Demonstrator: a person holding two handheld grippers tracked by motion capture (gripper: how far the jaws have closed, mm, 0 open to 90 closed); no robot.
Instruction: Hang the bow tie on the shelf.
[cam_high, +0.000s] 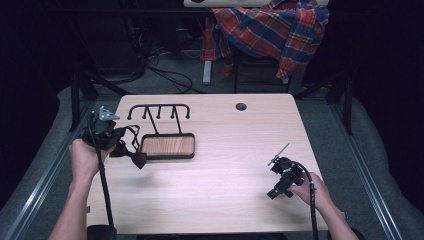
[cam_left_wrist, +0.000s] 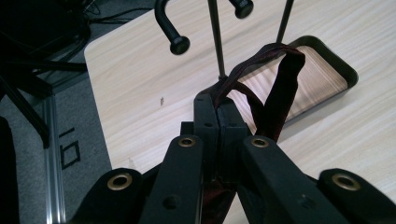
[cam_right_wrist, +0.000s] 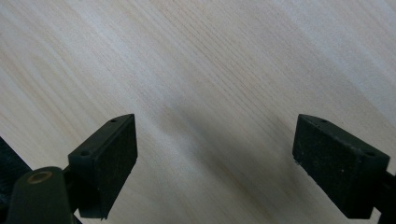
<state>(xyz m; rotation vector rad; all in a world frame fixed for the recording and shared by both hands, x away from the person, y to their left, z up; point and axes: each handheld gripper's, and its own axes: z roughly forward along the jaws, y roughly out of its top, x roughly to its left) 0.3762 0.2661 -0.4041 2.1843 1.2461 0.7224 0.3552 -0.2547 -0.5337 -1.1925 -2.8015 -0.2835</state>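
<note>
A dark red bow tie (cam_high: 134, 158) hangs by its strap (cam_left_wrist: 280, 88) above the table's left side. My left gripper (cam_high: 116, 136) is shut on that strap, its jaws pressed together around it (cam_left_wrist: 217, 109). Just to the right stands a black hook rack (cam_high: 159, 111) whose base is a black tray with a wooden floor (cam_high: 168, 146); its hooks (cam_left_wrist: 173, 37) rise beyond my left jaws. My right gripper (cam_high: 278, 191) hovers low over the table's right front, open, with bare wood between its fingers (cam_right_wrist: 215, 144).
The light wooden table (cam_high: 225, 140) has a round cable hole (cam_high: 241, 106) near its far edge. A plaid shirt (cam_high: 272, 30) drapes over a chair behind the table. Metal rails (cam_high: 35, 185) run along both sides on the grey floor.
</note>
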